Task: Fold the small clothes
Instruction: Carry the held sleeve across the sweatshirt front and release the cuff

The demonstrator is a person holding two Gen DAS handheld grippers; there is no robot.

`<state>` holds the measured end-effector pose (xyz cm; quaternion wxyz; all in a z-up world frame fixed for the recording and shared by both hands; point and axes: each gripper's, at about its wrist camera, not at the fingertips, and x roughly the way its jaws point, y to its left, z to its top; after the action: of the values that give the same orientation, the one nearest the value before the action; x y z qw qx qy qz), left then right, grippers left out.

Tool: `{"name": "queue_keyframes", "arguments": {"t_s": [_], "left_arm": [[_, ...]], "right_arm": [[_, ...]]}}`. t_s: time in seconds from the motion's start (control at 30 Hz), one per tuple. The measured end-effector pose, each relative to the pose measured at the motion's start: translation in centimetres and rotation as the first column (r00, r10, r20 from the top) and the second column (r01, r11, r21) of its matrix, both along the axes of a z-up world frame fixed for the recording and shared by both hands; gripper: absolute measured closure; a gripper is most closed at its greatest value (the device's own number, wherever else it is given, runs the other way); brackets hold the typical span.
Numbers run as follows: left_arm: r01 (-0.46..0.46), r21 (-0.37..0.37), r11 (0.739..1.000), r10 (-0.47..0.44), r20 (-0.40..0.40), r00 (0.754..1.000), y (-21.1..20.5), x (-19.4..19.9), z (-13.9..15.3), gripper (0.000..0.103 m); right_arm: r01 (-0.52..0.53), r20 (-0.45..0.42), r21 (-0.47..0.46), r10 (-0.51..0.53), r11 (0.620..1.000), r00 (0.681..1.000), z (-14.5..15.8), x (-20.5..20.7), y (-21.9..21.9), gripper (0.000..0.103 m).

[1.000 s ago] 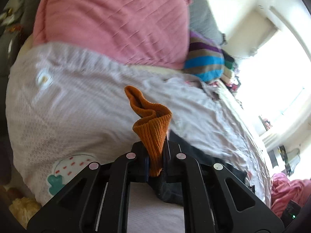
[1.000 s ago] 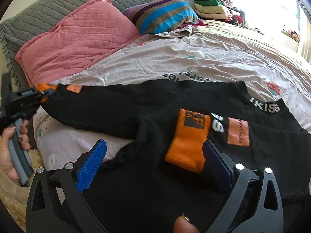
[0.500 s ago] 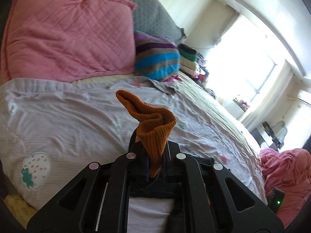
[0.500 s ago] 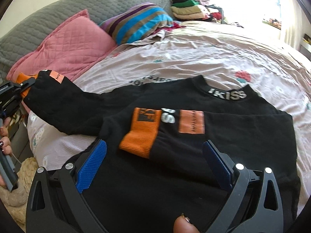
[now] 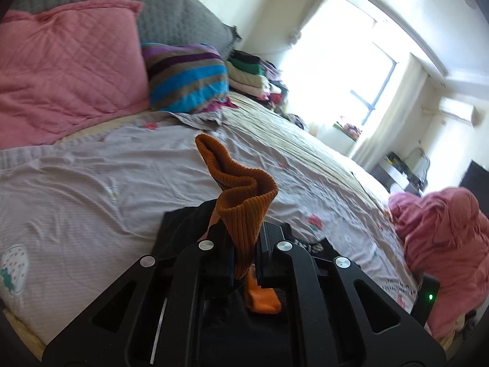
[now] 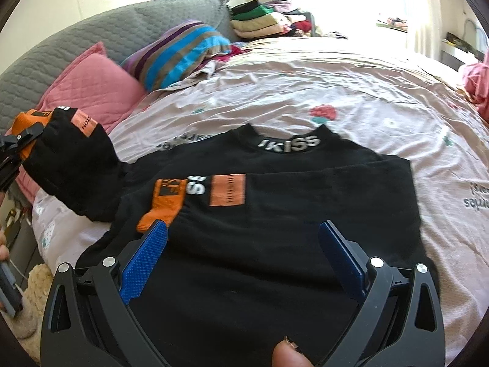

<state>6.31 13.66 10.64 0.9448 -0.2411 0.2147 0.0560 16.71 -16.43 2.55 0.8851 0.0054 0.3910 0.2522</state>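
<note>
A small black sweatshirt (image 6: pixel 275 214) with orange cuffs and a lettered collar lies flat on the bed. One sleeve is folded across its chest, its orange cuff (image 6: pixel 162 202) pointing left. My left gripper (image 5: pixel 246 244) is shut on the other sleeve's orange cuff (image 5: pixel 241 195), which sticks up between the fingers. In the right wrist view that lifted sleeve (image 6: pixel 70 156) hangs at the far left, raised off the bed. My right gripper (image 6: pixel 244 260) hovers open over the shirt's lower part, its blue pads (image 6: pixel 143 257) wide apart and holding nothing.
A pink pillow (image 5: pixel 67 67) and a striped cushion (image 5: pixel 186 76) lean on the grey headboard (image 6: pixel 91 39). Folded clothes (image 6: pixel 262 21) are stacked at the bed's far corner. A pink heap (image 5: pixel 443 238) lies at the right. The patterned bedsheet (image 6: pixel 336 91) stretches beyond the collar.
My left gripper has risen and swung with the cuff, lifting the sleeve higher off the bed. The right gripper has shifted across the shirt, still open.
</note>
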Motion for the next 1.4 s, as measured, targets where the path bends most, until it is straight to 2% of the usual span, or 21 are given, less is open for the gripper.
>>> {"name": "queue_keyframes", "arguments": {"t_s": [0.3, 0.5, 0.8, 1.03, 1.13, 1.2, 1.23, 1.33, 1.4], "left_arm": [[0.139, 0.024, 0.990, -0.138, -0.054, 0.989, -4.7, 2.3, -0.8, 0.100], [0.221, 0.051, 0.974, -0.214, -0.112, 0.970, -8.2, 4.1, -2.1, 0.100], [0.332, 0.073, 0.940, -0.309, -0.222, 0.925, -12.8, 6.5, -5.5, 0.100], [0.426, 0.050, 0.903, -0.391, -0.312, 0.866, -15.4, 8.0, -9.1, 0.098], [0.468, 0.028, 0.883, -0.431, -0.341, 0.835, -16.0, 8.3, -10.5, 0.090], [0.502, -0.001, 0.865, -0.469, -0.356, 0.808, -16.4, 8.2, -11.3, 0.077], [0.514, -0.011, 0.858, -0.483, -0.357, 0.799, -16.5, 8.2, -11.4, 0.074], [0.532, -0.028, 0.846, -0.506, -0.354, 0.786, -16.4, 7.7, -11.6, 0.062], [0.527, -0.039, 0.849, -0.507, -0.340, 0.792, -16.1, 7.4, -11.2, 0.049]], "right_arm": [[0.141, 0.032, -0.009, -0.140, 0.990, 0.990, 0.3, 0.5, -5.1, 0.005], [0.209, 0.030, 0.011, -0.210, 0.978, 0.977, 0.4, 0.8, -8.2, 0.005], [0.280, 0.019, 0.038, -0.280, 0.959, 0.960, 0.3, 1.2, -11.1, 0.005], [0.313, 0.001, 0.056, -0.313, 0.948, 0.950, 0.2, 1.4, -12.1, 0.005], [0.312, -0.004, 0.054, -0.313, 0.948, 0.950, 0.1, 1.5, -12.1, 0.005], [0.309, -0.011, 0.056, -0.309, 0.949, 0.951, 0.0, 1.6, -12.0, 0.005], [0.309, -0.012, 0.057, -0.309, 0.949, 0.951, 0.0, 1.6, -12.0, 0.005], [0.303, -0.020, 0.058, -0.302, 0.951, 0.953, -0.2, 1.6, -11.8, 0.005], [0.293, -0.034, 0.065, -0.291, 0.954, 0.956, -0.3, 1.6, -11.6, 0.005]]}}
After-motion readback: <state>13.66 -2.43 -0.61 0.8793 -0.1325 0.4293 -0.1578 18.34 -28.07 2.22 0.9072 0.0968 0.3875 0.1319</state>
